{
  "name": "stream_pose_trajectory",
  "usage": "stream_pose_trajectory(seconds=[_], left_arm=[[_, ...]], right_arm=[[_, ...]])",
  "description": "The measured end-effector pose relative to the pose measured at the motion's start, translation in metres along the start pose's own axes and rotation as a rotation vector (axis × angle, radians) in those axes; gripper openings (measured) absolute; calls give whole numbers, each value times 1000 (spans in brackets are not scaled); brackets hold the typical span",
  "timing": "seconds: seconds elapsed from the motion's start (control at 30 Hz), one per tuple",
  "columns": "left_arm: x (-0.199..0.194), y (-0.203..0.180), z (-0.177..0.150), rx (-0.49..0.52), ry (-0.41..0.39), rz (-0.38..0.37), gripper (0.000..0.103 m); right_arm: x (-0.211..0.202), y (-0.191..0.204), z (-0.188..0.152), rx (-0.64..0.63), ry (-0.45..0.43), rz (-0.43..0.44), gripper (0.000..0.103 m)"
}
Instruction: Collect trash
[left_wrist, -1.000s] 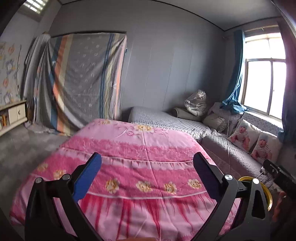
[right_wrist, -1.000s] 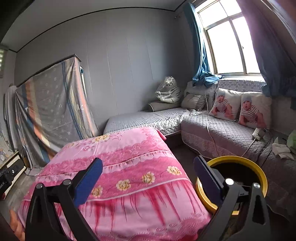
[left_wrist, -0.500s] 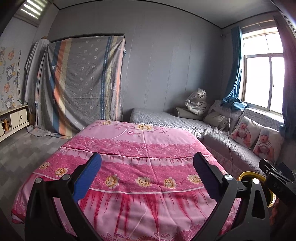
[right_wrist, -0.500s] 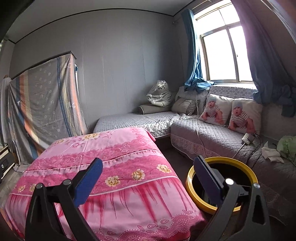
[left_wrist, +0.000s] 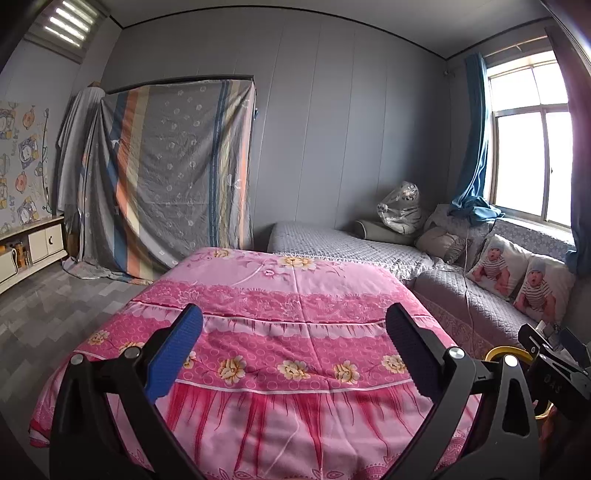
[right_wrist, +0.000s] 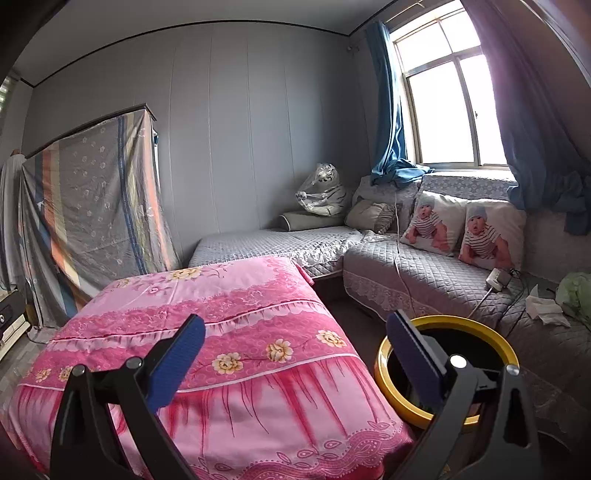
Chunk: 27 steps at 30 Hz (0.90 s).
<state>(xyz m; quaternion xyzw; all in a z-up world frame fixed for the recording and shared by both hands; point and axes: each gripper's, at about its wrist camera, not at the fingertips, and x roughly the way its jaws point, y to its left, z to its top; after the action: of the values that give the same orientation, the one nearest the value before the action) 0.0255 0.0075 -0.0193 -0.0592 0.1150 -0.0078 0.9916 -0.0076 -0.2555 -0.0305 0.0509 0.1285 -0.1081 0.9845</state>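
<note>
Pink floral bedspread (right_wrist: 207, 317) fills the foreground; left gripper (left_wrist: 295, 354) and right gripper (right_wrist: 295, 354) hover with fingers spread, empty; yellow-rimmed bin (right_wrist: 480, 328) beside the bed's right edge.

Bin (right_wrist: 384, 373) right of bed (right_wrist: 221, 302) (sofa (right_wrist: 424, 280) behind)

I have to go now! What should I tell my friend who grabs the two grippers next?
Left gripper: open, holding nothing, aimed over the pink bedspread.
Right gripper: open, holding nothing, just above the yellow-rimmed bin.
The bin stands on the floor between the bed and the grey sofa.
Crumpled white tissue and a green bag lie on the sofa at the right.
Done: nothing picked up that the views show; the bin's inside is too dark to see.
Left: probably grab the tissue and drop it in the bin.
</note>
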Motion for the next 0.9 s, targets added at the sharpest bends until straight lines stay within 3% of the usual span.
stream_pose_trajectory(seconds=[0.9], left_arm=[[-8, 0, 5, -19, -20, 35, 95]], right_arm=[[-11, 5, 5, -13, -53, 39, 95]])
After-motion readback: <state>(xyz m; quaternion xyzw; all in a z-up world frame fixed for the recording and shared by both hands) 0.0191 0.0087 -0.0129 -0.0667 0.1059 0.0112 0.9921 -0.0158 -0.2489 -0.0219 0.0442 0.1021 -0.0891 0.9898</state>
